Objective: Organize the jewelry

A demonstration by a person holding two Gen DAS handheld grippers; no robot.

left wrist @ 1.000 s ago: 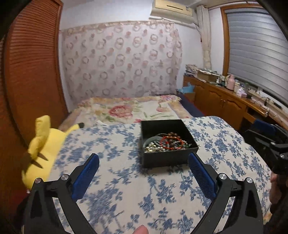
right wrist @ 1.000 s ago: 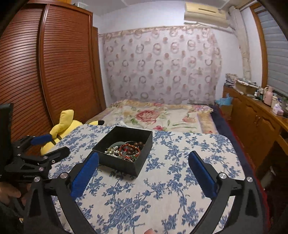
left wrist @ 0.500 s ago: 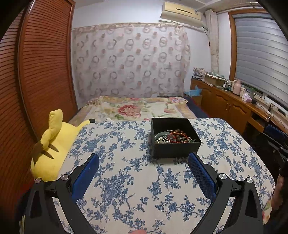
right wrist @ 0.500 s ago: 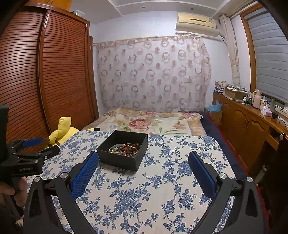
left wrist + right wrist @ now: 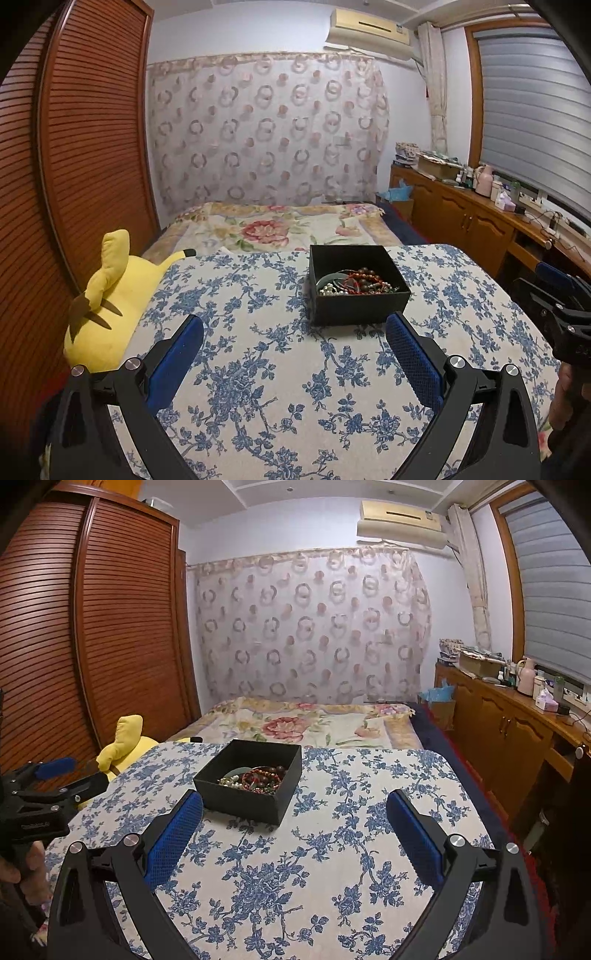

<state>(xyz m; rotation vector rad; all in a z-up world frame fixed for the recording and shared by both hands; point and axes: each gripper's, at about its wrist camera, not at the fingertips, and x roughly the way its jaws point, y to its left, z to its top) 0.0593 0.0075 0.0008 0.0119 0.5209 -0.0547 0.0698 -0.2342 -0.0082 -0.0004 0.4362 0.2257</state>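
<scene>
A black open box (image 5: pixel 360 306) (image 5: pixel 236 801) stands on the blue-flowered cloth. In it lies a heap of jewelry (image 5: pixel 354 283) (image 5: pixel 256 778): red and brown bead bracelets, pale beads and a green bangle. My left gripper (image 5: pixel 295 349) is open and empty, held back from the box, which lies ahead slightly to the right. My right gripper (image 5: pixel 295 829) is open and empty too, with the box ahead to its left. Each gripper also shows at the edge of the other's view: the right gripper (image 5: pixel 561 295) and the left gripper (image 5: pixel 55 775).
The flowered cloth (image 5: pixel 280 369) covers a table in front of a bed (image 5: pixel 280 229). A yellow plush toy (image 5: pixel 110 295) lies at the table's left edge. A wooden wardrobe (image 5: pixel 92 646) stands left; a cluttered sideboard (image 5: pixel 509 716) runs along the right.
Both grippers have drawn back and risen away from the box, which now looks smaller and farther off. Both stayed open throughout.
</scene>
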